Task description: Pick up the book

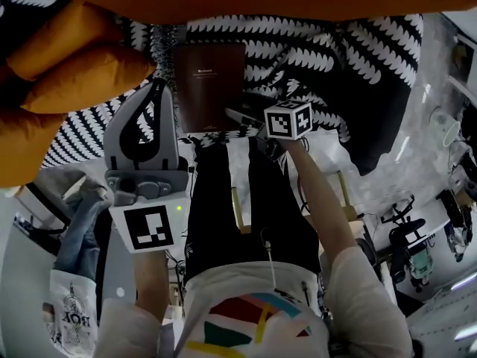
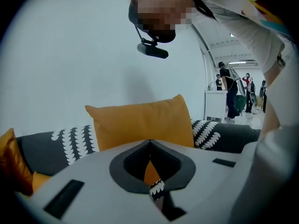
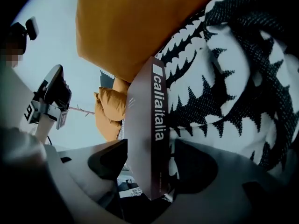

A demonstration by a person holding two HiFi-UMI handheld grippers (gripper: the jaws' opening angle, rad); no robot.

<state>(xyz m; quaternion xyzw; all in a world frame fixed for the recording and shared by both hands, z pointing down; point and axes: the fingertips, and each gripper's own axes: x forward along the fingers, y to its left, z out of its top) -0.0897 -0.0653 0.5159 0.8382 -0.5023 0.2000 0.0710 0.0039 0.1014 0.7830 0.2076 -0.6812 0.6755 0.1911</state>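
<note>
The book, a dark brown volume with pale lettering down its spine, is clamped at its near end in the right gripper. In the right gripper view the book stands edge-on between the two jaws, each pressed against a cover, with the spine facing the camera. So the grasp, the main part of the job, looks done.

Whether the book has left the sofa is harder to say. In the head view it lies over the black-and-white patterned sofa fabric, below the big orange cushion. In the right gripper view its far end shows against that cushion, with the patterned fabric just beside it. No view shows a clear gap under the book, so I cannot tell if it rests on the seat or hangs free. What seems to be left is to raise it well clear of the cushions and hold it steady.

The left gripper takes no part. It is held up beside the book, jaws brought together at the tips on nothing, with only a sliver of an orange cushion showing through the opening behind them.
</note>
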